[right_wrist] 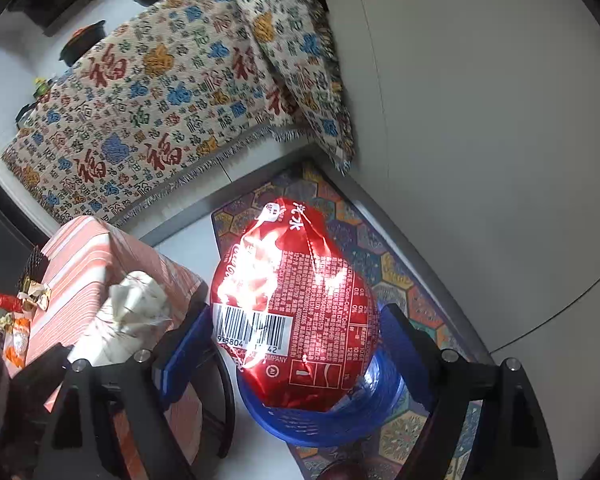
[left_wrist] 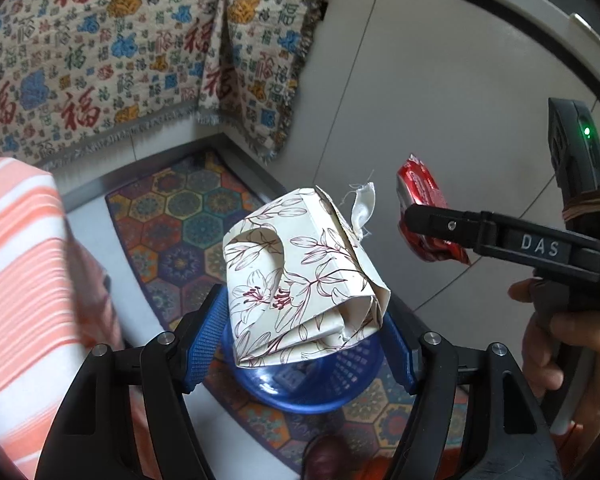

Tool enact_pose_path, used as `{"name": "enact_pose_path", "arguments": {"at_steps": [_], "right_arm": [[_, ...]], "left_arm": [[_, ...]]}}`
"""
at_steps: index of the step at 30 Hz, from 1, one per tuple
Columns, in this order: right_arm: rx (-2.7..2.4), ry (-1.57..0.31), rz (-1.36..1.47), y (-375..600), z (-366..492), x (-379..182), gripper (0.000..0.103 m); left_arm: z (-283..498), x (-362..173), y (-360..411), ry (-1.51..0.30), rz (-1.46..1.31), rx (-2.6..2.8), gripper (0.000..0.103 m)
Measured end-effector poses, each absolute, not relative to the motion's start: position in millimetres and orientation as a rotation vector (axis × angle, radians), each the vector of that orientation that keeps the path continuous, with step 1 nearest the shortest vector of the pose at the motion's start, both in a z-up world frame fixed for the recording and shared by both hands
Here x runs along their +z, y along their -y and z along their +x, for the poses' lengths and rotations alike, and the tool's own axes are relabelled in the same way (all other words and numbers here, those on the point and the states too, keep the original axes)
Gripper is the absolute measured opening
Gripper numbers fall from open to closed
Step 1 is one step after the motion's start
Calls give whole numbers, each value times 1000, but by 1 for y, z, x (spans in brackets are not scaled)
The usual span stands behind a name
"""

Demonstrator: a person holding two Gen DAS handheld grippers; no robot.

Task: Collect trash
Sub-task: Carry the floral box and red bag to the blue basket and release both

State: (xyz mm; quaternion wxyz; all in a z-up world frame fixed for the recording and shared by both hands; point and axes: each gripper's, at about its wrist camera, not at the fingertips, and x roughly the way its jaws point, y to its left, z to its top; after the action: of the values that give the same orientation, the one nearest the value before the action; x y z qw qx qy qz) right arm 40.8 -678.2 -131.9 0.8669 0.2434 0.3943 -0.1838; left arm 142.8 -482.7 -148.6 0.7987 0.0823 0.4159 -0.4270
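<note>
You are working over a pale tiled floor [left_wrist: 400, 92]. A colourful rug with hexagon patterns [right_wrist: 404, 276] is lying on it, beside a grey metal edge. A fringed cloth with red and blue characters [right_wrist: 148, 104] is hanging over the counter. A surface with an orange-and-white striped cover [left_wrist: 20, 248] is standing at your left. Soft daylight is filling the room.

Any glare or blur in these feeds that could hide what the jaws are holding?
Right wrist view: strong glare whitens the crushed red can above its barcode; print elsewhere readable. Left wrist view: floral paper carton sharp, striped cloth at left smeared by motion blur. Both views: fisheye bends the edges.
</note>
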Motion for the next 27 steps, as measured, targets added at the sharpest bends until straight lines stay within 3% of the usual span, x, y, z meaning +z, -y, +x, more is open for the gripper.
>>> {"name": "enact_pose_path", "arguments": {"at_steps": [13, 16, 19, 27], "right_arm": [[-413, -817, 635, 705, 45, -153, 88], [-407, -820, 657, 707, 47, -156, 90], [-419, -810, 653, 707, 47, -152, 90], [-446, -783, 569, 696, 46, -137, 90]], "left_arm": [[140, -182, 516, -886, 278, -943, 75], [137, -188, 521, -869, 303, -940, 89], [138, -191, 522, -862, 313, -937, 92], [135, -152, 475, -853, 221, -927, 92]]}}
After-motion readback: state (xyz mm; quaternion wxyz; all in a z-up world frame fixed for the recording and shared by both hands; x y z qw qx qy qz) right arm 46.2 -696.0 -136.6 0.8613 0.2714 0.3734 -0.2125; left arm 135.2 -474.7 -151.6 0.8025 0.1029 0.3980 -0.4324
